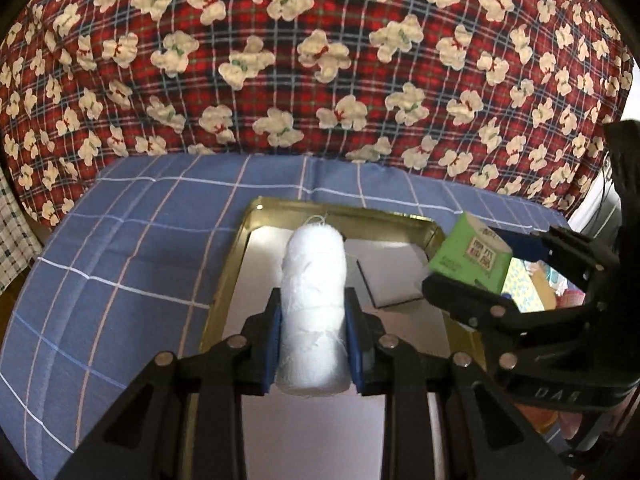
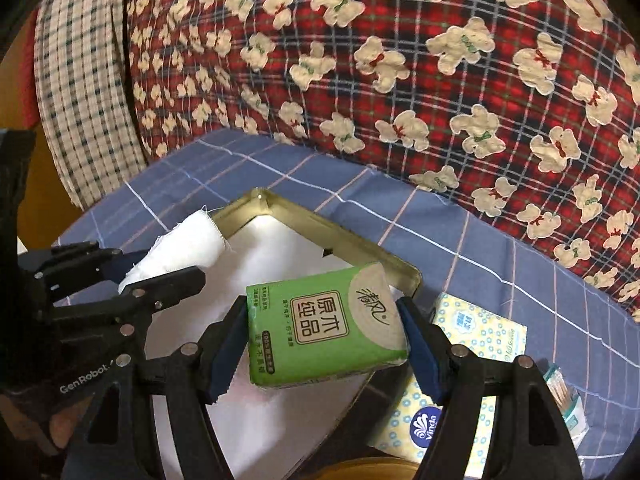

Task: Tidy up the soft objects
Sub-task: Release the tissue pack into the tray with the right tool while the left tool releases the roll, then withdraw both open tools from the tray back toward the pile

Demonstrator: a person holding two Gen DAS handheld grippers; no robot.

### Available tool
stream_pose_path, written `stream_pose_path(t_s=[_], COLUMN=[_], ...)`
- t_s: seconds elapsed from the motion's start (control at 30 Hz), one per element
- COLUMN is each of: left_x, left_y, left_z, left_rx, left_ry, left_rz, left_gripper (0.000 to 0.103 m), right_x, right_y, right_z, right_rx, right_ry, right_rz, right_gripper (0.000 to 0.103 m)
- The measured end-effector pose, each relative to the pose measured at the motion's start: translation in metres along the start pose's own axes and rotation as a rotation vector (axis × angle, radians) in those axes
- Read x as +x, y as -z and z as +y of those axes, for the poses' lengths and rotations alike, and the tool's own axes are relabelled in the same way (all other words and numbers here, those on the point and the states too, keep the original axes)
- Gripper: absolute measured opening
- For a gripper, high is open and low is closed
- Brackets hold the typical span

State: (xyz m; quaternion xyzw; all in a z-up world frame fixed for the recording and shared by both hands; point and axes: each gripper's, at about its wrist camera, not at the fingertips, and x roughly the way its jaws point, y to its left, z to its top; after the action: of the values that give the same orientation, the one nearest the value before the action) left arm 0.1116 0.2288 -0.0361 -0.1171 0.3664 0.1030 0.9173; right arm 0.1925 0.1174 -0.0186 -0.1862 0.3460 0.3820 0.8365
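Observation:
A white gauze roll [image 1: 314,304] sits between the blue pads of my left gripper [image 1: 314,344], which is shut on it above the gold-rimmed tray [image 1: 224,292]. My right gripper [image 2: 324,344] is shut on a green tissue pack [image 2: 326,326], held over the tray's [image 2: 320,232] right part. From the left wrist view the right gripper [image 1: 500,276] shows at the right with the green pack [image 1: 472,256] in it. From the right wrist view the left gripper [image 2: 156,268] shows at the left with the white roll [image 2: 180,246].
The tray lies on a blue checked sheet [image 1: 120,272]. A red plaid quilt with white bears [image 1: 320,60] rises behind it. Right of the tray lie yellow-patterned tissue packs [image 2: 476,336] and a small box of cotton swabs [image 2: 566,398]. A checked cloth [image 2: 80,80] hangs at far left.

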Motion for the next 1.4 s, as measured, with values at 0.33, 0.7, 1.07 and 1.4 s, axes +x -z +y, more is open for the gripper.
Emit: stream_pose_path(t_s=[0.33,0.7,1.07,1.4], left_x=[0.005,-0.014,-0.046,-0.06], left_y=[0.006,0.005,0.019,0.048], left_z=[0.006,0.012,-0.037,-0.132], left_rx=[-0.011,-0.045,0.014,0.167], left_ry=[-0.012,-0.046,-0.016,0.095], left_rz=[0.026,-0.029,-0.155,-0.22], left_gripper=[0.031,0.072,0.082,0.088], right_x=[0.01,-0.021,-0.088,-0.155], right_y=[0.006,0.008,0.055,0.138], right_z=[0.009,0.002,-0.023,-0.115], right_rx=[-0.017,0.032,0.096,0.288], right_ry=[-0.04,-0.038,0.065,0.241], right_rz=[0.049,-0.039,-0.201,-0.29], right_gripper=[0.076,0.08,0.081,0.08])
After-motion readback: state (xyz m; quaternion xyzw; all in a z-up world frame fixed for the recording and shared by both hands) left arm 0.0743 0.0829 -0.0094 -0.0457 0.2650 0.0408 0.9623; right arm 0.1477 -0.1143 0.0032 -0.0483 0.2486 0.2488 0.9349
